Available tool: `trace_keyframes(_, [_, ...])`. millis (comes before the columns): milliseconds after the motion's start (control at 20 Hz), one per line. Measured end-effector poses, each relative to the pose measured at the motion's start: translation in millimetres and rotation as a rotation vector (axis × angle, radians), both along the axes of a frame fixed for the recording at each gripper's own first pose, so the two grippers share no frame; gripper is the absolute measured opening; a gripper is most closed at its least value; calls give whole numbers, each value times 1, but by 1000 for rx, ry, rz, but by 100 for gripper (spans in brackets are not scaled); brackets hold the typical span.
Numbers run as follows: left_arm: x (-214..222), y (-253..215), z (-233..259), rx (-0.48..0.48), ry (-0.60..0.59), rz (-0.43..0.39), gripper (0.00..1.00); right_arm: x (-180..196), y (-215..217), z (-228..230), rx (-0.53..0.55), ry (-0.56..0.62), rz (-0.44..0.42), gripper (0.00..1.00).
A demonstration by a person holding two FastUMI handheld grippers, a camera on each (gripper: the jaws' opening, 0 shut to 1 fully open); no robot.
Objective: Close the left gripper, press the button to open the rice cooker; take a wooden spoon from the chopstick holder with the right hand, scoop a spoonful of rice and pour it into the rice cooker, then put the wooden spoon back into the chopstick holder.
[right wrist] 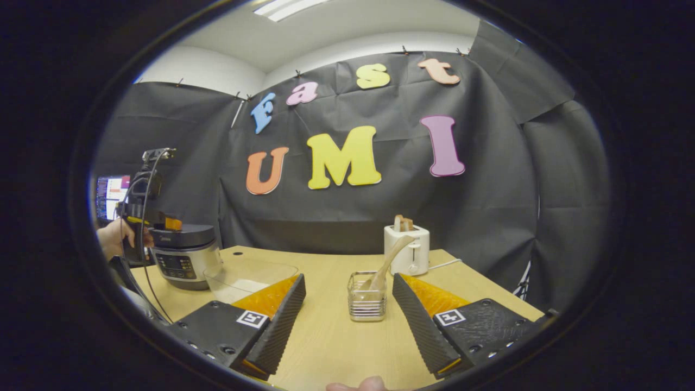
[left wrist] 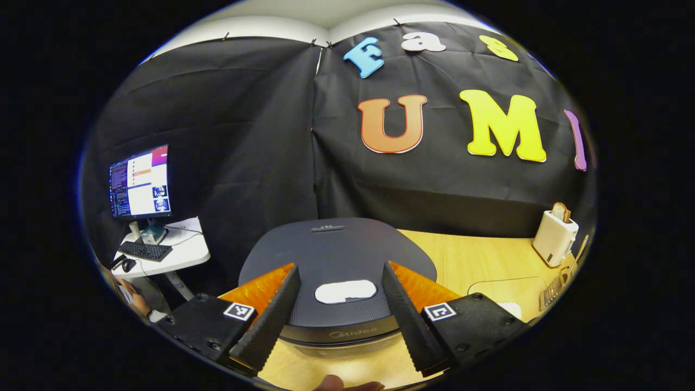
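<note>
We see the left gripper (left wrist: pixel 339 309) poised over the closed rice cooker (left wrist: pixel 336 260), its two fingers spread wide on either side of the pale button (left wrist: pixel 345 291) at the front of the lid, touching neither; behind the cooker and to its right, a toaster (left wrist: pixel 554 237) with a slice of bread stands on the wooden table (left wrist: pixel 478 260); to the cooker's left, beyond the table, a monitor (left wrist: pixel 140 182) and keyboard (left wrist: pixel 144 250) sit on a small white desk (left wrist: pixel 187 255). In the right gripper view, we find the right gripper (right wrist: pixel 347 317) open and holding nothing, its fingers framing the wire chopstick holder (right wrist: pixel 367 296); the wooden spoon (right wrist: pixel 386 266) leans inside that holder, handle tilted up toward the toaster (right wrist: pixel 406 248) just behind; left of the holder lies a clear bowl (right wrist: pixel 251 278), and beyond it the rice cooker (right wrist: pixel 183 252), with a hand (right wrist: pixel 114 236) holding the left gripper (right wrist: pixel 172 223) above the lid.
</note>
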State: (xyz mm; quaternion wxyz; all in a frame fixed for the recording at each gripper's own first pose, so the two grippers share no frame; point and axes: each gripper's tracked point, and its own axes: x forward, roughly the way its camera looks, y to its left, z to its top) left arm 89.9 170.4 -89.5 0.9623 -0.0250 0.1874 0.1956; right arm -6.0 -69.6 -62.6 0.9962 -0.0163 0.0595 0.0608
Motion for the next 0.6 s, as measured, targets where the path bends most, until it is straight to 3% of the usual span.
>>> trace_keyframes(150, [-3, 1, -5, 48, -42, -40, 96, 5, 10, -6, 3, 0, 17, 96])
trace_keyframes(300, [-4, -1, -5, 33, -94, -69, 94, 7, 22, -13, 24, 21, 37, 96])
trace_keyframes(350, [-4, 0, -4, 36, -92, -77, 87, 8, 23, -14, 27, 24, 37, 92])
trace_keyframes(400, [-4, 1, -3, 35, -95, -76, 87, 8, 24, -12, 30, 21, 35, 92])
trace_keyframes(450, [-3, 2, -3, 28, -100, -72, 93, 9, 24, -8, 31, 12, 29, 96])
trace_keyframes(550, [-2, 1, -1, 39, -93, -99, 93, 10, 22, 1, 31, -15, 10, 91])
trace_keyframes(600, [-2, 2, 0, 41, -88, -106, 93, 10, 20, 6, 33, -27, 1, 96])
